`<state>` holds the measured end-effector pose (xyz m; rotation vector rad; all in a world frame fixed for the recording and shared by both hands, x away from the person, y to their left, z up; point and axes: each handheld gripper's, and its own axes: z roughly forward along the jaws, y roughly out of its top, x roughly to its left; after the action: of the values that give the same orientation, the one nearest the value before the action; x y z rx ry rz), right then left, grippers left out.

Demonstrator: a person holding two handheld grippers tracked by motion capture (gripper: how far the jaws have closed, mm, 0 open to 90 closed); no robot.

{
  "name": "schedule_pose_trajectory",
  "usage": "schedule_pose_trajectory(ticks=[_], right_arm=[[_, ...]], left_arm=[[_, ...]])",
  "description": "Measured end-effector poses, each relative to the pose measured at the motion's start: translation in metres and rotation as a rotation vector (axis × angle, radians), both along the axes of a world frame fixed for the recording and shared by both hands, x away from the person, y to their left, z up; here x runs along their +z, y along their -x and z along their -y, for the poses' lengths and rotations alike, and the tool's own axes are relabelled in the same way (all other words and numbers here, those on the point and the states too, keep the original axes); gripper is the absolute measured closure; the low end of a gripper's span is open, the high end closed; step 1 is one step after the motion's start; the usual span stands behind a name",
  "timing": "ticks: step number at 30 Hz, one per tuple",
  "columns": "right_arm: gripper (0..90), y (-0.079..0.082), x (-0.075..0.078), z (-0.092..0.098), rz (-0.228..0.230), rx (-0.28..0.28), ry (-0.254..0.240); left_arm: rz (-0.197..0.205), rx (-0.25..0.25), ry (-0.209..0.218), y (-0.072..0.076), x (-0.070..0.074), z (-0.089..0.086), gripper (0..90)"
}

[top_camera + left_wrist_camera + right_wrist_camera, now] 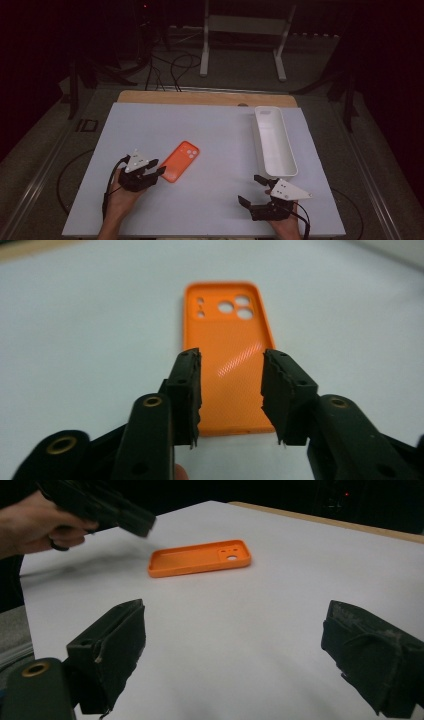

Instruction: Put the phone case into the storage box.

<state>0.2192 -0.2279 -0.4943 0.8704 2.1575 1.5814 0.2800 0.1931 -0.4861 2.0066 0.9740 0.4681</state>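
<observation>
Black and ridged, the two jaws of the left tool [231, 390] stand spread with nothing between them yet, poised just over the near short end of the flat orange plastic phone case [227, 360], which lies straight ahead of them on the white bench [90, 340] with its camera cut-outs at the far end. To grip well, I judge the jaws should open a little wider, since the case looks broader than the present gap, then drop low so the pads meet its two long edges squarely; a thin, springy shell like this could skid on the smooth surface or flex out of a shallow pinch. Well off to that tool's right, the right tool [256, 192] rests low with its jaws wide apart, empty. Beyond it stands a long white plastic tray [289, 159], nothing inside.
</observation>
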Motion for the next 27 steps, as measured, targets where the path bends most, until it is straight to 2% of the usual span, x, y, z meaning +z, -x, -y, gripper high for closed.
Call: schedule_pose_trajectory(ticks=[2,3,4,6,9,11,14,17,26,27], right_arm=[[10.5,0.0,0.0,0.0,0.0,0.0,0.0],[10.5,0.0,0.0,0.0,0.001,0.002,0.0],[10.6,-0.001,0.0,0.001,0.0,0.008,-0.003],[10.5,-0.001,0.0,0.002,0.006,0.011,-0.001],[10.5,-0.001,0.0,0.002,0.01,0.013,-0.001],[10.6,-0.002,0.001,0.003,0.016,0.016,0.0],[10.5,-0.002,0.002,0.005,0.022,0.015,-0.001],[10.5,-0.003,0.004,0.007,0.032,0.011,0.001],[10.5,-0.003,0.006,0.009,0.049,0.01,0.003],[10.5,-0.002,0.006,0.009,0.058,0.022,0.016]], left_arm=[[0.011,-0.001,0.01,0.002,0.002,-0.003,59.4],[0.066,0.001,0.047,0.013,0.008,-0.013,59.4],[0.082,0.004,0.071,0.017,0.01,-0.017,48.1],[0.118,0.021,0.111,0.025,0.014,-0.024,36.7],[0.151,0.048,0.111,0.034,0.016,-0.032,20.0],[0.177,0.053,0.11,0.04,0.016,-0.037,14.2],[0.194,0.07,0.122,0.046,0.015,-0.044,5.9],[0.193,0.089,0.136,0.048,0.015,-0.049,1.8],[0.189,0.107,0.107,0.05,0.016,-0.053,0.1],[0.181,0.108,0.103,0.05,0.016,-0.053,0.1]])
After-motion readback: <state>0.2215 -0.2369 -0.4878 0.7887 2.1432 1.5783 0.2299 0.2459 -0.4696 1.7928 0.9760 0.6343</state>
